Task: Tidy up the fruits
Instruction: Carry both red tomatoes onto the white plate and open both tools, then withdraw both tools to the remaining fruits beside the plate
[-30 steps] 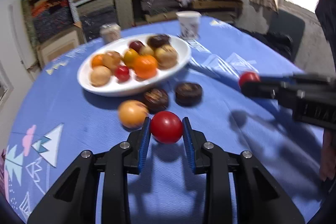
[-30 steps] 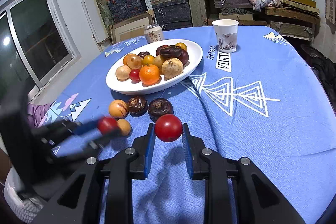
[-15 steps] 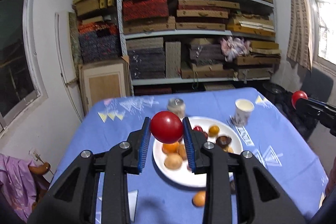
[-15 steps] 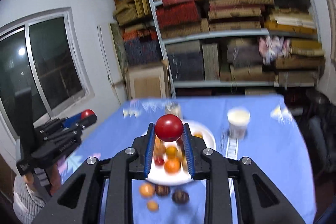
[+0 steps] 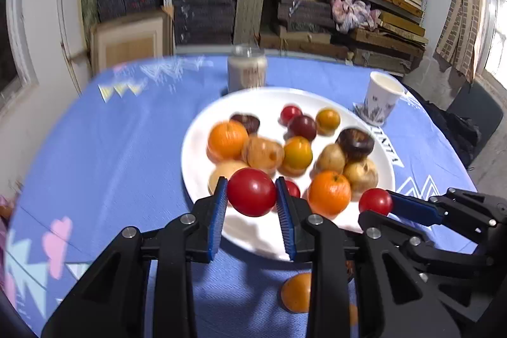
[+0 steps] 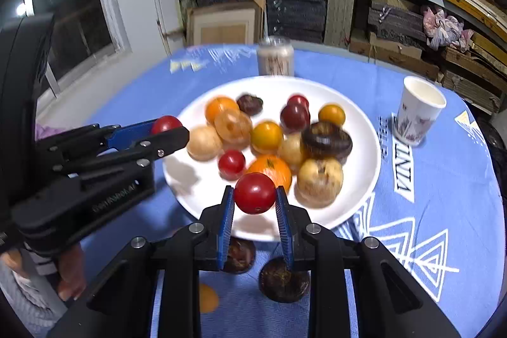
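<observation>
My left gripper (image 5: pixel 251 196) is shut on a red tomato (image 5: pixel 250 184) just above the near rim of the white plate (image 5: pixel 190 160). My right gripper (image 6: pixel 255 198) is shut on a second red tomato (image 6: pixel 254 190) over the same rim. The plate holds several oranges, tomatoes, pale round fruits and dark fruits. In the left wrist view the right gripper (image 5: pixel 376 202) comes in from the right with its tomato. In the right wrist view the left gripper (image 6: pixel 166 125) comes in from the left with its own tomato.
A drink can (image 5: pixel 247 70) and a paper cup (image 5: pixel 381 98) stand behind the plate on the blue tablecloth. Two dark fruits (image 6: pixel 282 279) and an orange fruit (image 5: pixel 296 292) lie loose in front of the plate. Stacked shelves fill the back wall.
Both grippers rose with their tomatoes from beside the loose fruits, swung high and back, and now hang close over the plate's near rim. Both grips are unchanged.
</observation>
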{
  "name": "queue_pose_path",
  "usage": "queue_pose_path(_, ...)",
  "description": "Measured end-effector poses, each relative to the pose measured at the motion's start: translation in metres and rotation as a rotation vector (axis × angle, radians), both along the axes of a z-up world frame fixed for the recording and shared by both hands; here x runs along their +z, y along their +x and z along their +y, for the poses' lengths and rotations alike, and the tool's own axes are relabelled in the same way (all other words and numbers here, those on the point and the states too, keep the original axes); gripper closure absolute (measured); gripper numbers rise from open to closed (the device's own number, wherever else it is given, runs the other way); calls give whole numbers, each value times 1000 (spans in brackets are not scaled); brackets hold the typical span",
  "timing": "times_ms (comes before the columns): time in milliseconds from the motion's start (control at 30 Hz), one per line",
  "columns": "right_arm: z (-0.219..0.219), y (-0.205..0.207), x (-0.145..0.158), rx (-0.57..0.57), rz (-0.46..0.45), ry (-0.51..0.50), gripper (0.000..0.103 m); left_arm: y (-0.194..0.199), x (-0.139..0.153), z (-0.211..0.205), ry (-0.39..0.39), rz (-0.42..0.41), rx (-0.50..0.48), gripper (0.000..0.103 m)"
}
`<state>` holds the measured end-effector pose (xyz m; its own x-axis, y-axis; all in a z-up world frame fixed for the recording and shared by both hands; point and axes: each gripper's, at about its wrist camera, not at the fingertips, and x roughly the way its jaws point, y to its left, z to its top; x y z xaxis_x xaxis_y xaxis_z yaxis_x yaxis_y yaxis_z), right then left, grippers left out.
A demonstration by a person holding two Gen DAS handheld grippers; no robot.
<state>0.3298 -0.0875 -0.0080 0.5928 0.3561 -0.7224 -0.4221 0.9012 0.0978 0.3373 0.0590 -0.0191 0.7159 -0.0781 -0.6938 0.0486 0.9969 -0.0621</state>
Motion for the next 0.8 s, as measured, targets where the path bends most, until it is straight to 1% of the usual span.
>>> queue_pose_path(33, 1, 1, -3, -1, 8, -3, 75, 2, -5, 1, -15, 16, -6, 73)
queue_pose_path(67, 1, 2, -6, -3, 12, -7, 75, 4, -10, 1, -13, 26, -11, 73)
queue_pose_path(200, 2, 4, -16, -14, 27, -9, 75, 7, -21, -8, 16, 39, -30, 73)
queue_pose_path(333, -2, 8, -23, -23, 36, 4, 75, 9, -28, -18, 41, 46, -52, 73)
queue_pose_path(467, -2, 11, -25, -27, 33, 3, 74, 10, -32, -22, 65, 45, -51, 73)
queue_pose_path(533, -3, 11, -26, -27, 35, 2, 71, 11, -34, -22, 68, 48, -47, 73)
queue_pose_path(567, -3, 11, -26, -32, 31, 1, 69, 11, -34, -23, 74, 44, -40, 71)
queue_pose_path(600, -4, 12, -26, -38, 25, -1, 68, 11, -33, -22, 81, 36, -31, 63)
queue_pose_path(633, -5, 12, -26, -45, 21, 1, 65, 11, -33, -21, 86, 29, -18, 58)
queue_pose_path(667, -6, 13, -25, -49, 21, 4, 62, 11, -32, -18, 84, 21, -1, 50)
queue_pose_path(700, -8, 14, -24, -53, 21, 12, 60, 11, -32, -16, 77, 18, 4, 47)
queue_pose_path(733, -9, 14, -24, -56, 18, 15, 57, 11, -31, -14, 67, 18, 5, 47)
queue_pose_path(800, -10, 13, -22, -57, 10, 13, 55, 11, -29, -13, 64, 15, 6, 47)
